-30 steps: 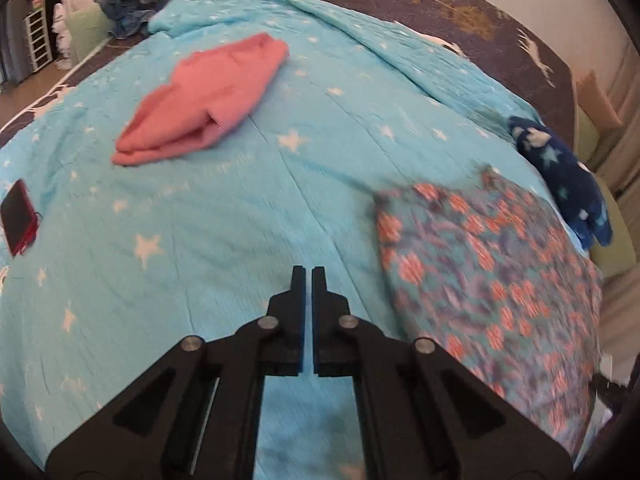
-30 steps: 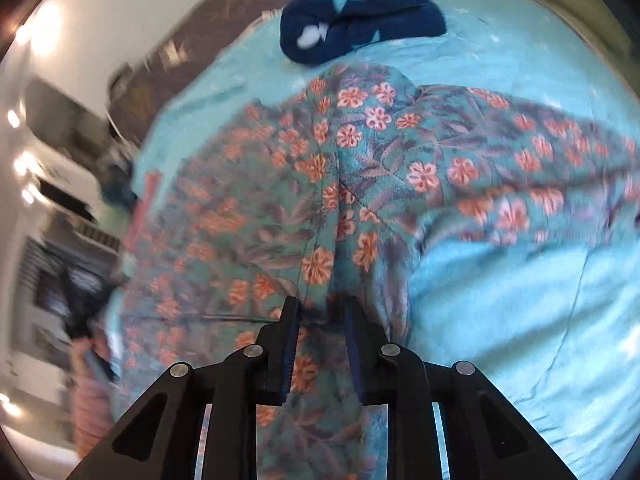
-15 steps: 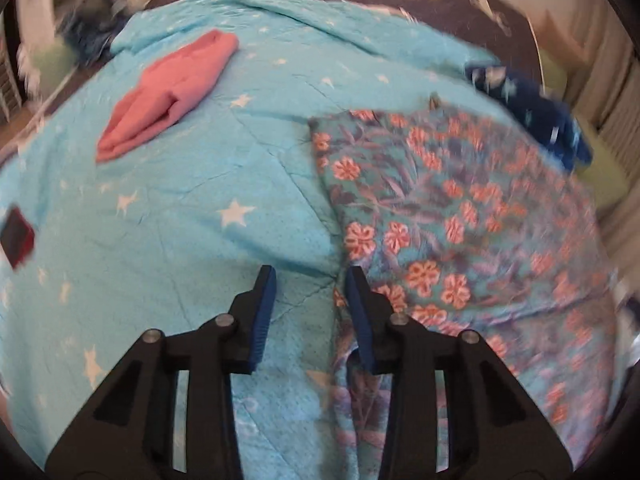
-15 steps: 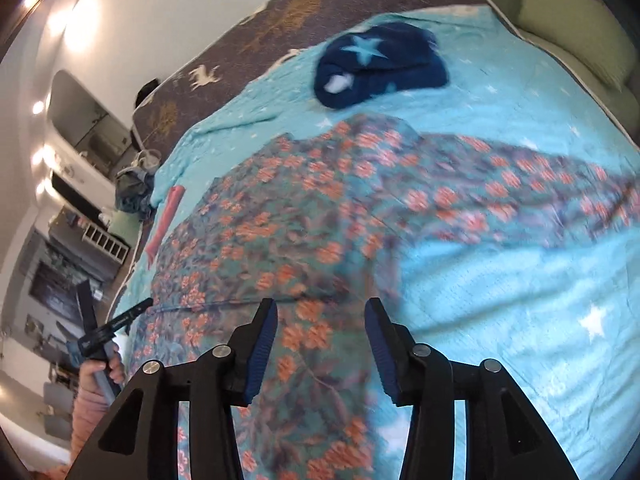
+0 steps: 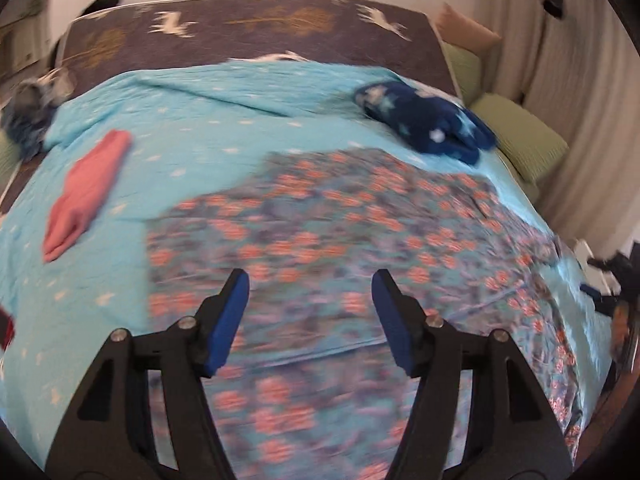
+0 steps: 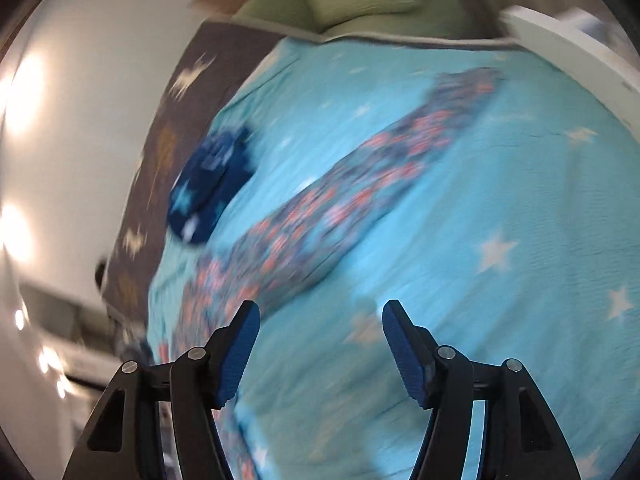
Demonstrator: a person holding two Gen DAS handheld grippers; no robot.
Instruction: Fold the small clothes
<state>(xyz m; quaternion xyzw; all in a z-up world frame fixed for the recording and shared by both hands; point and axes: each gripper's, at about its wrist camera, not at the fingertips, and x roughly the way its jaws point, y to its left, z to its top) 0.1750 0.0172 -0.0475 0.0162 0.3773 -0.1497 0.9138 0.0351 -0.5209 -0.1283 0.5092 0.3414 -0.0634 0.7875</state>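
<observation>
Both jaws just opened wide, nothing held: left gripper [image 5: 310,304] & right gripper [image 6: 320,340] are swung off the floral garment [image 5: 340,232], left spread on the blue quilt [image 5: 192,136]. Next edge prob. being sought.

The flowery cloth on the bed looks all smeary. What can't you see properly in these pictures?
- Teal floral-print garment: motion blur in both wrist views hides its folds and edges; the left tool's black arms cover its near part.
- Small red thing: cut off by the left wrist view's left edge.
- Dark blue star-patterned fleece garment: smeared in the right wrist view, so its shape is unclear.
</observation>
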